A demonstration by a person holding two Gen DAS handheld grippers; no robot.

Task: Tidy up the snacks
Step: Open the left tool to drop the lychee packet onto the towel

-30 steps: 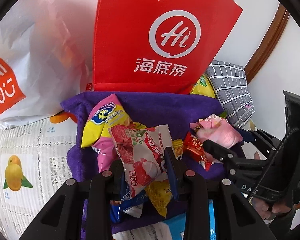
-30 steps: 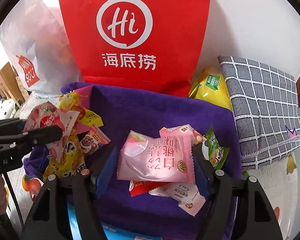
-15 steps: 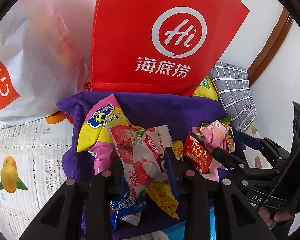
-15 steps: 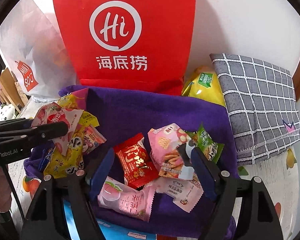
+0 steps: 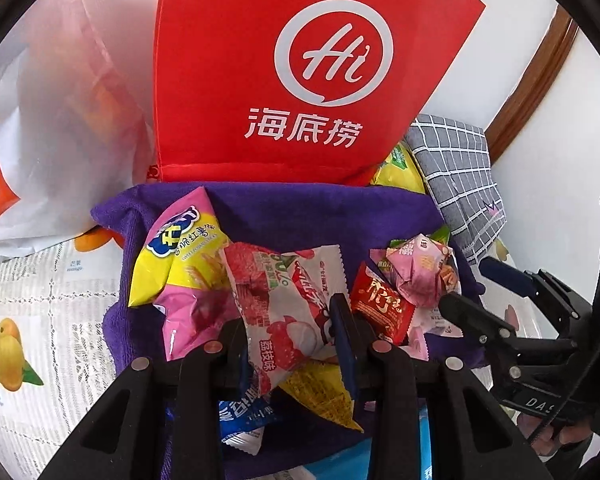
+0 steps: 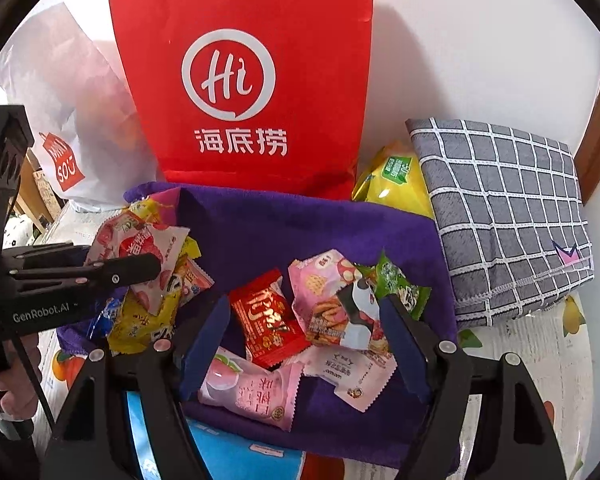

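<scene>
A purple cloth (image 6: 300, 232) holds a heap of snack packets. My left gripper (image 5: 292, 328) is shut on a white-and-red lychee packet (image 5: 284, 300), lifted above a pink-and-yellow chip bag (image 5: 184, 256) and small yellow and blue packets. In the right wrist view that same packet (image 6: 148, 248) hangs at the left. My right gripper (image 6: 304, 312) hovers with its jaws wide and closing; a red packet (image 6: 268, 316) and a pink cracker packet (image 6: 332, 304) lie between them, untouched by the pads. A pink peach packet (image 6: 252, 388) lies loose just below.
A tall red paper bag (image 5: 300, 80) stands behind the cloth, with a white plastic bag (image 5: 60, 120) to its left. A grey checked cloth (image 6: 500, 208) and a yellow bag (image 6: 396, 184) sit at the right. A blue box (image 6: 240, 456) lies at the near edge.
My right gripper let go of the pink peach packet, which dropped onto the purple cloth, and the gripper drew back over the red and pink packets. The left gripper kept its hold.
</scene>
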